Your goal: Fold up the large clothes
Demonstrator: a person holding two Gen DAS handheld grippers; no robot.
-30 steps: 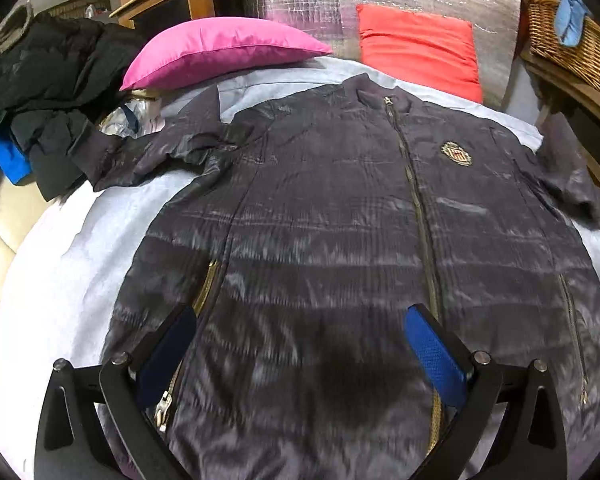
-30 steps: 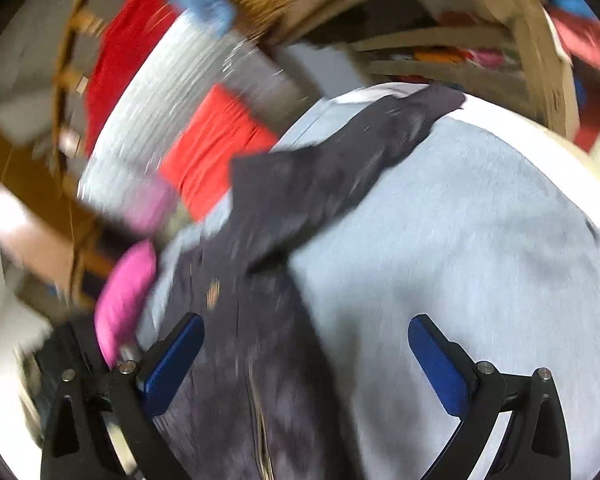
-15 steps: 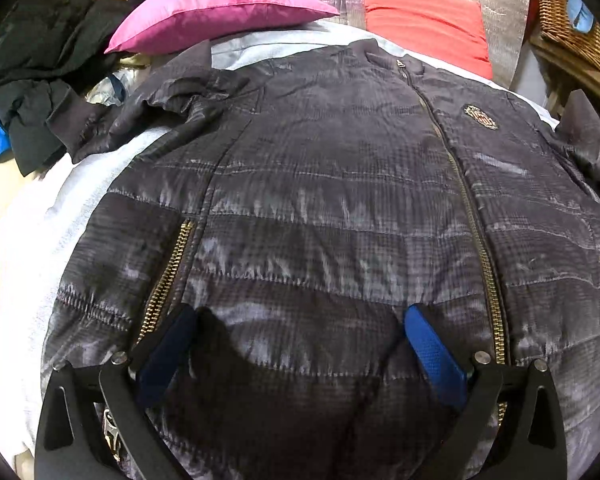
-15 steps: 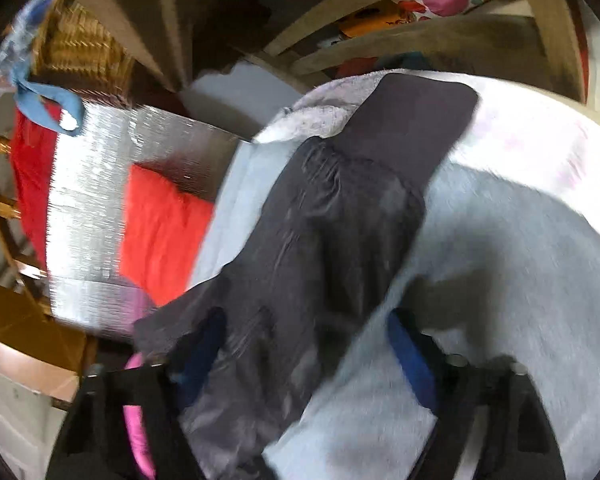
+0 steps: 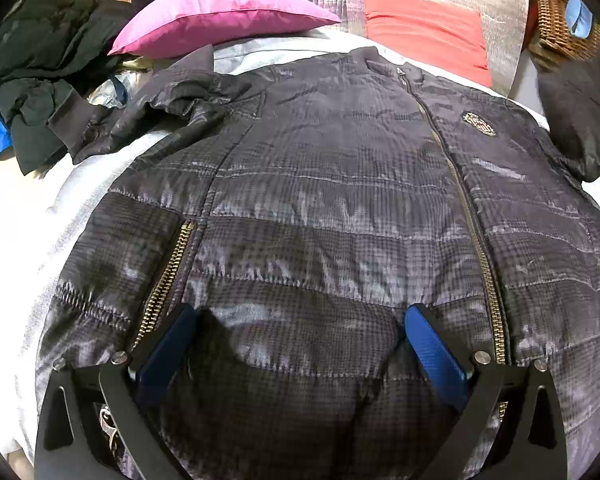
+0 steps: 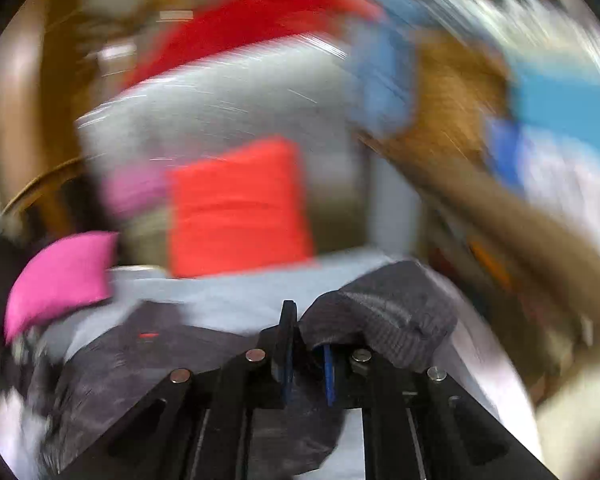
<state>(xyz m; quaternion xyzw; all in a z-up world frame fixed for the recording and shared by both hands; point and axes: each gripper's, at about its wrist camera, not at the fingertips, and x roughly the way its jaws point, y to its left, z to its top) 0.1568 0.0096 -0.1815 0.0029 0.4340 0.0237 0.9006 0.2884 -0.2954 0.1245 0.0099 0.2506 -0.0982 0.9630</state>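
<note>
While one jacket [image 5: 320, 208] lies flat, left fingers [image 5: 172, 344] gape; right fingers [image 6: 288, 344] just closed, pinching its sleeve [image 6: 384, 320].

One dark quilted jacket [image 5: 340, 216] lies on one bed [image 5: 60, 216]. Two pillows sit at the far end: one pink pillow [image 5: 220, 16] far left, one red pillow [image 5: 424, 32] far right. One wicker basket [image 5: 560, 36] far right. One heap of dark clothes [image 5: 36, 80] far left.
</note>
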